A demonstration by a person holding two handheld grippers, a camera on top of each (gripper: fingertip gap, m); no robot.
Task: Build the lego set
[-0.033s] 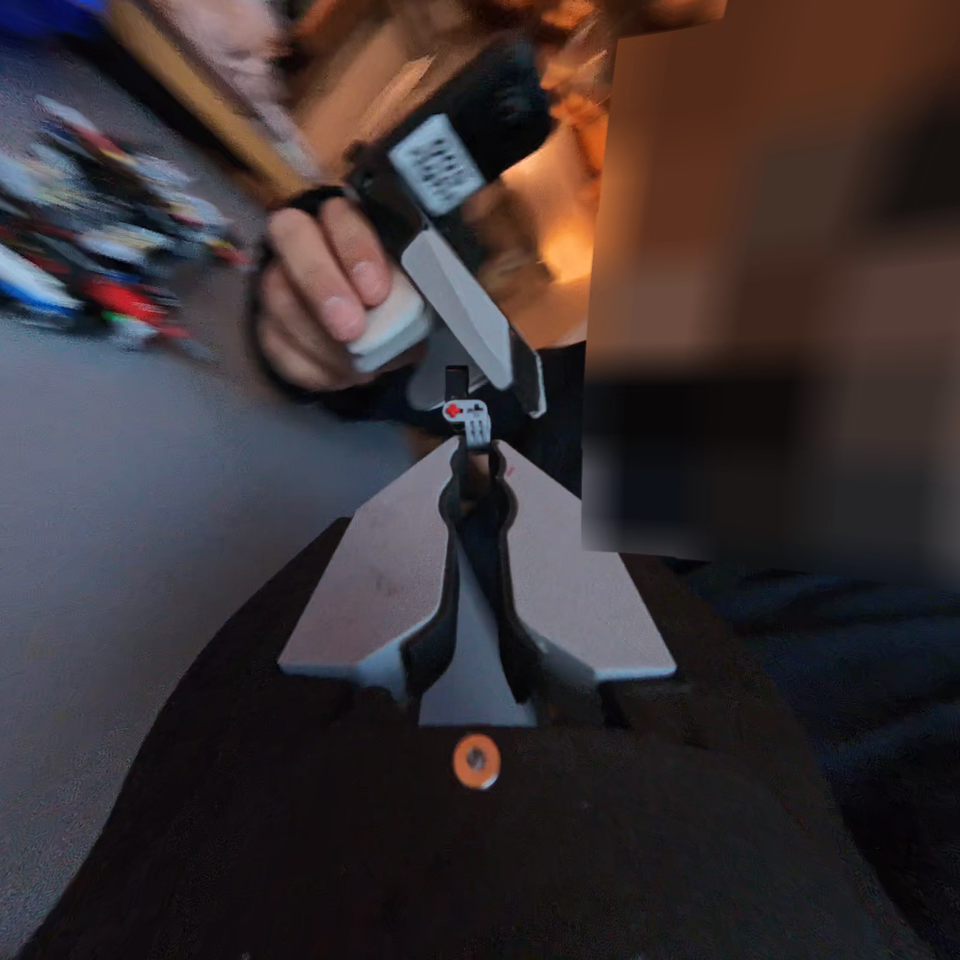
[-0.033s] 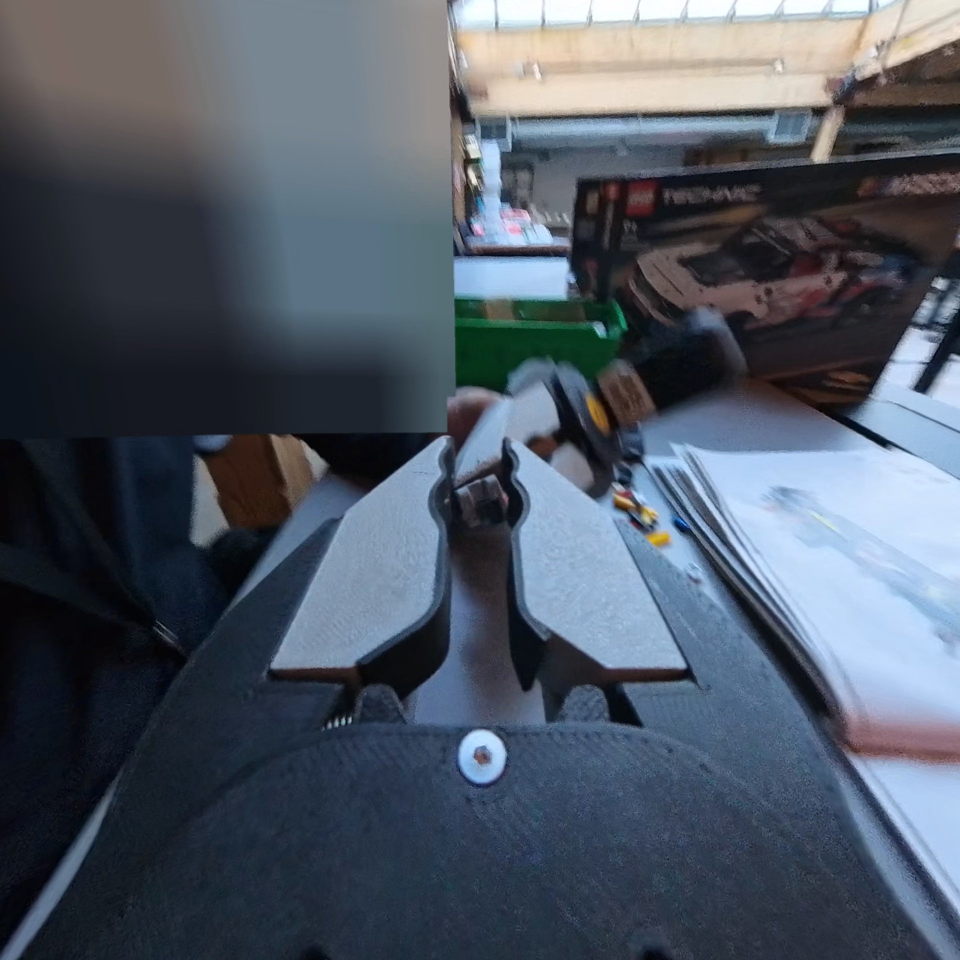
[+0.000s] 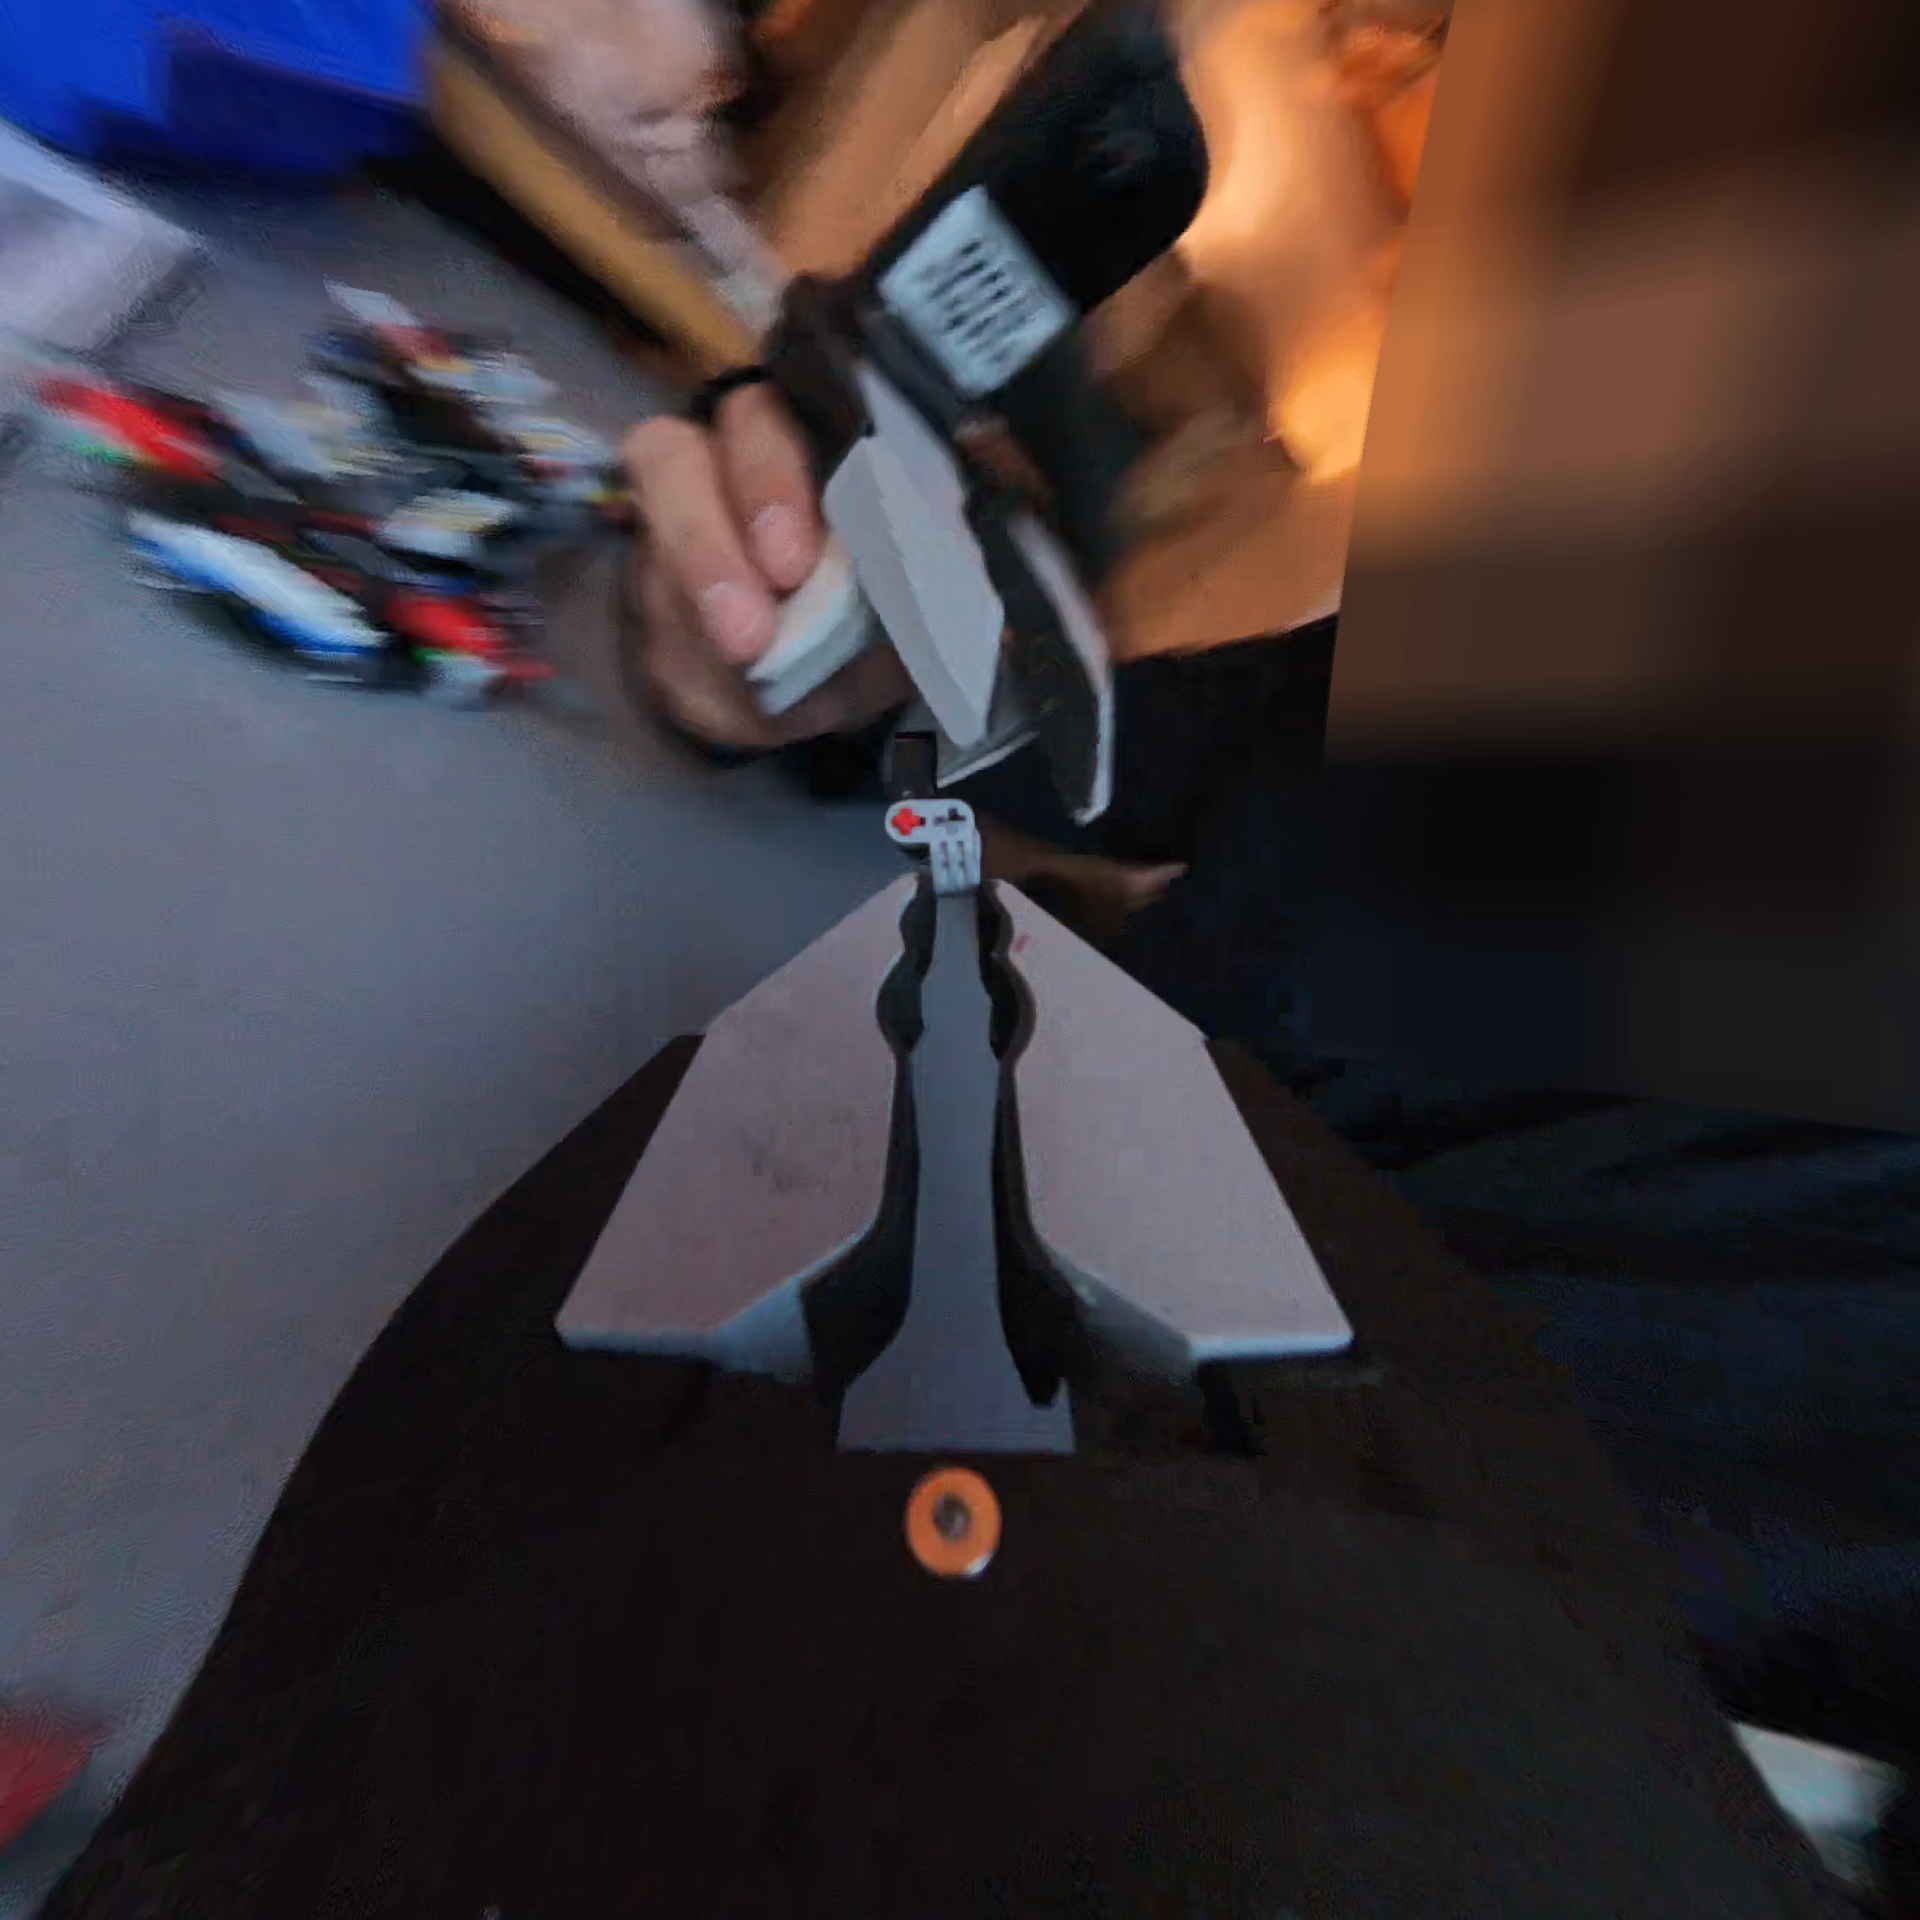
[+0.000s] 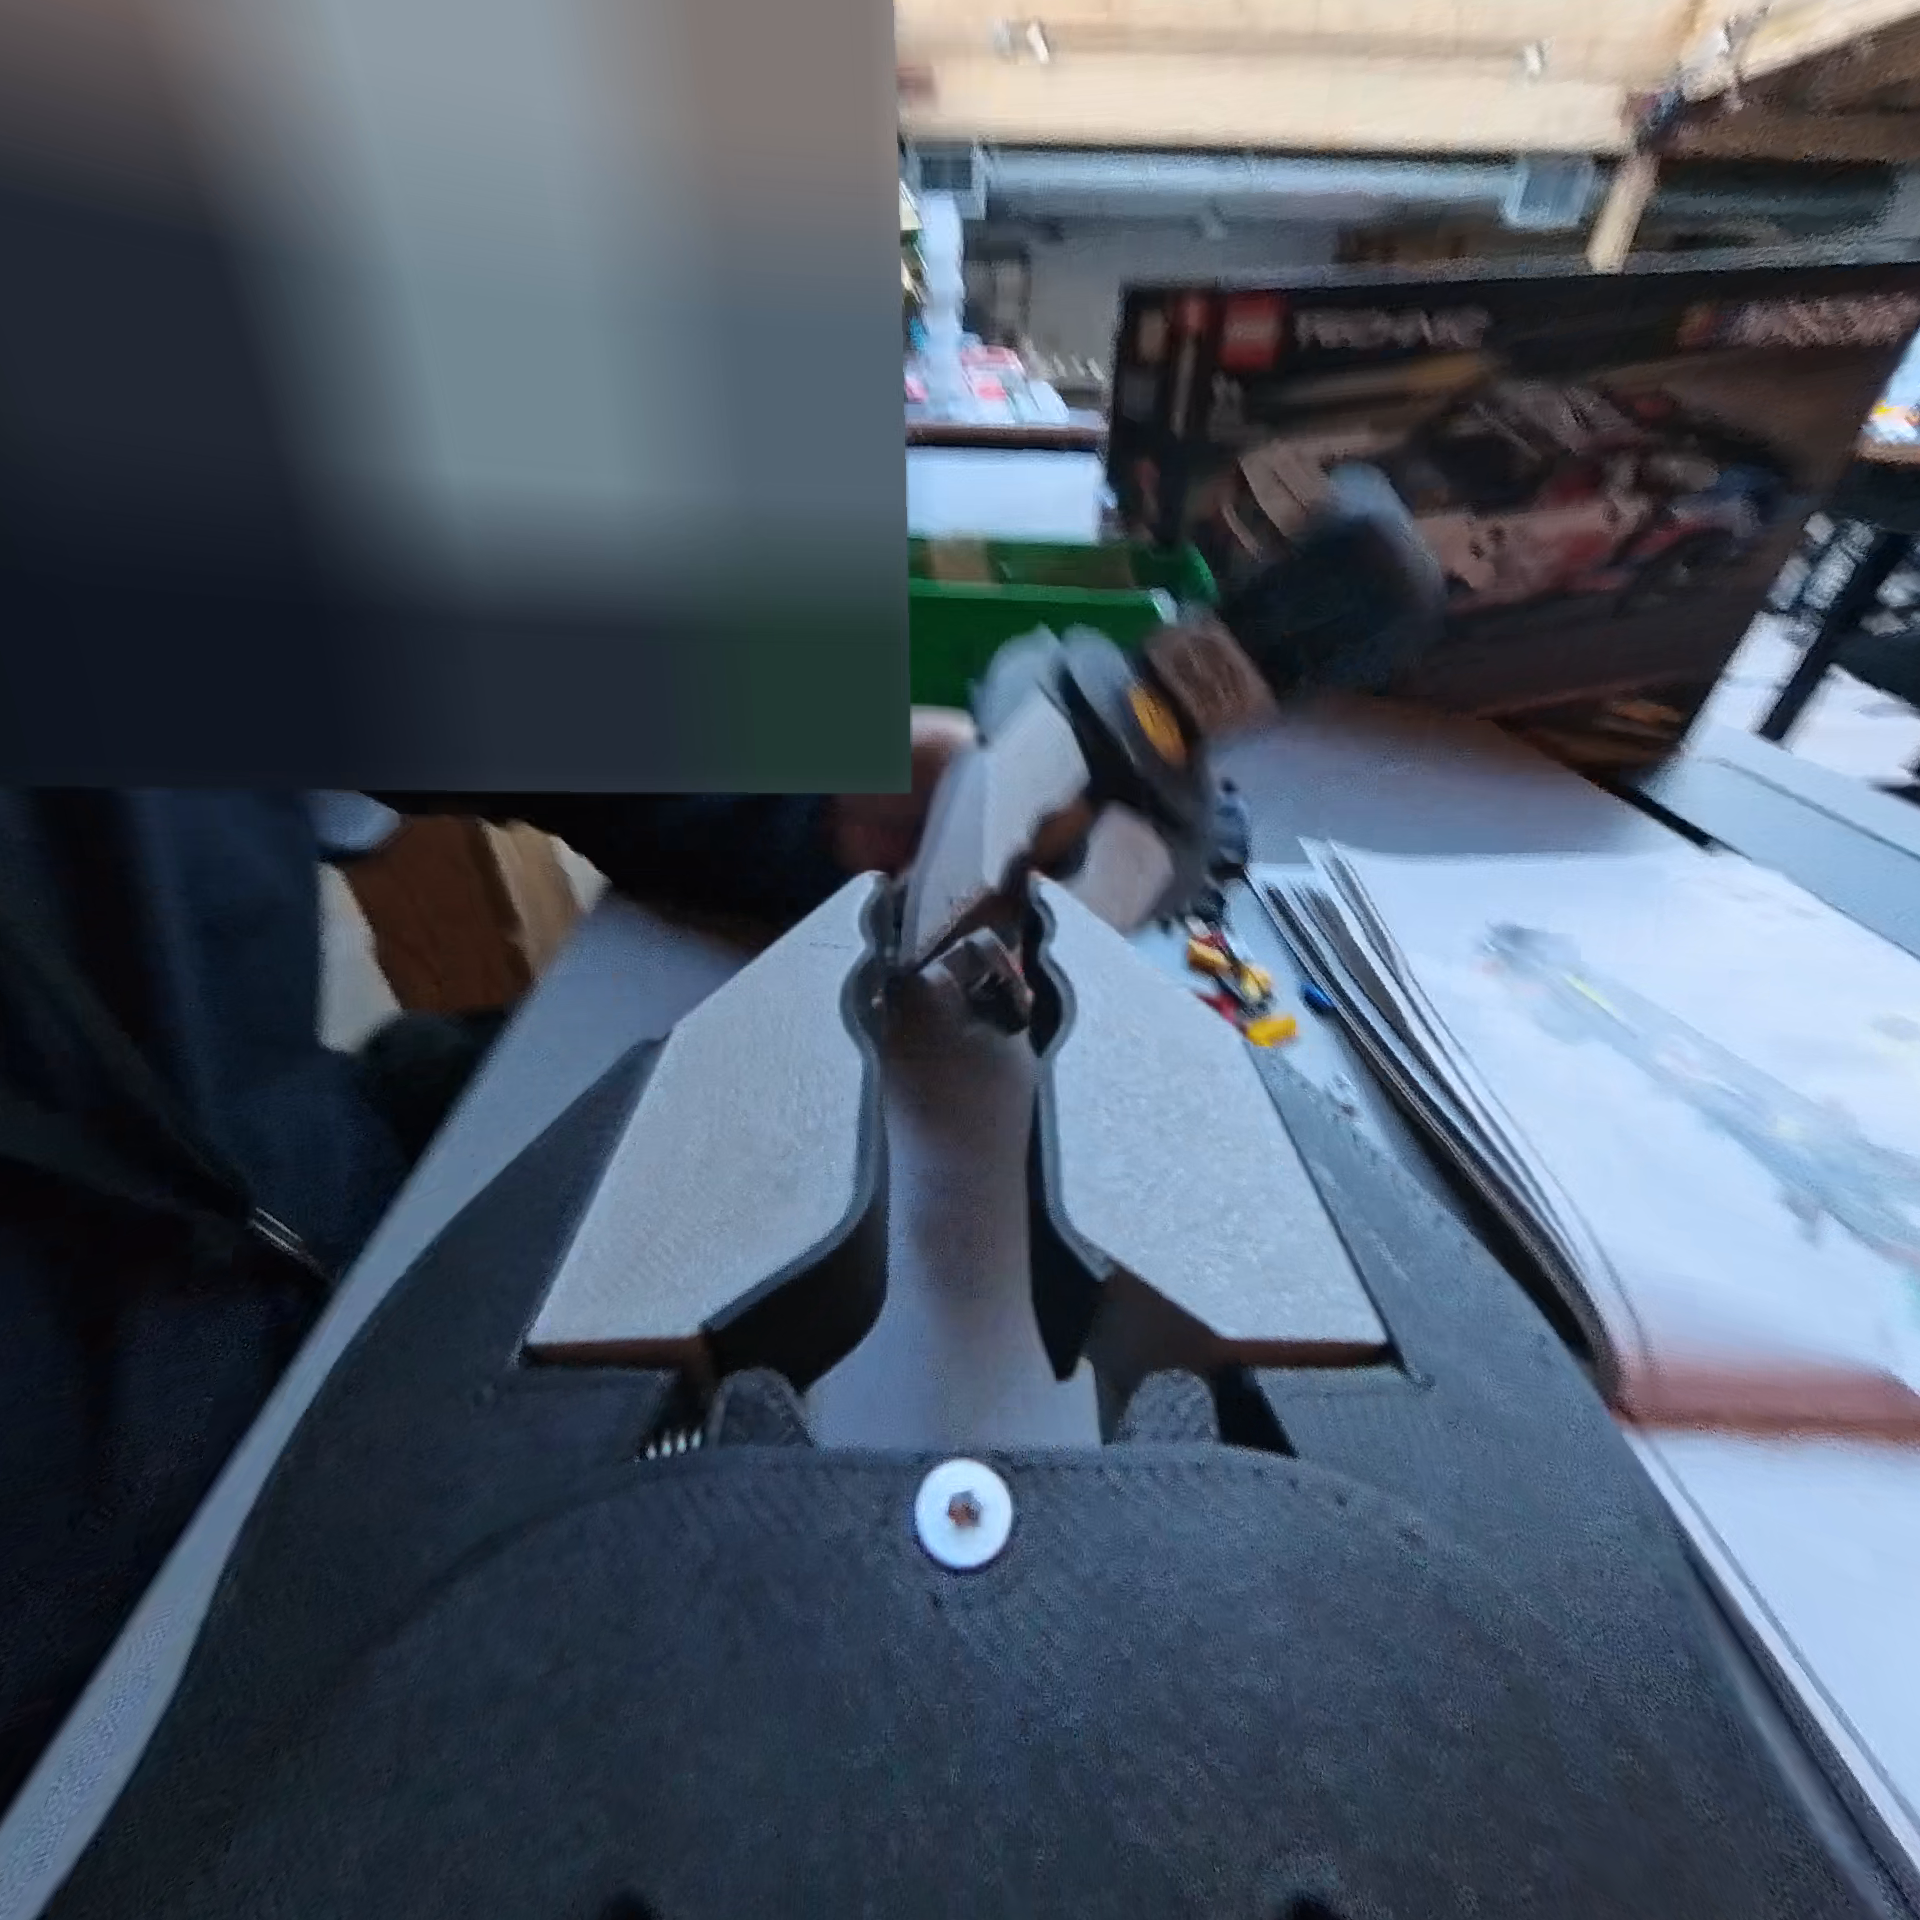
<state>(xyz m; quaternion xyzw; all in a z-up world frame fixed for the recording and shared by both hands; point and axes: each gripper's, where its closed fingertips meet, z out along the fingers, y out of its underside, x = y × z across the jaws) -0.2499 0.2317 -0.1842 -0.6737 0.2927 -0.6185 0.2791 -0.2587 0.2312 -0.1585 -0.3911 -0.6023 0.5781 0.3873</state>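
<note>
Left wrist view | your left gripper [image 3: 951,894] pinches a small grey piece [image 3: 940,842] at its tips | your right gripper [image 4: 956,961] clamps a dark piece [image 4: 987,977] between its tips

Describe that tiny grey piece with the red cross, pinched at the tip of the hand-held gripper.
The small grey piece looks like plastic: a rounded head with a red cross-shaped mark, above a ribbed stem. The left hand-held gripper pinches the stem between its fingertips, leaving the head sticking out. It is held in the air above the grey table, just short of the right hand-held gripper.
</note>
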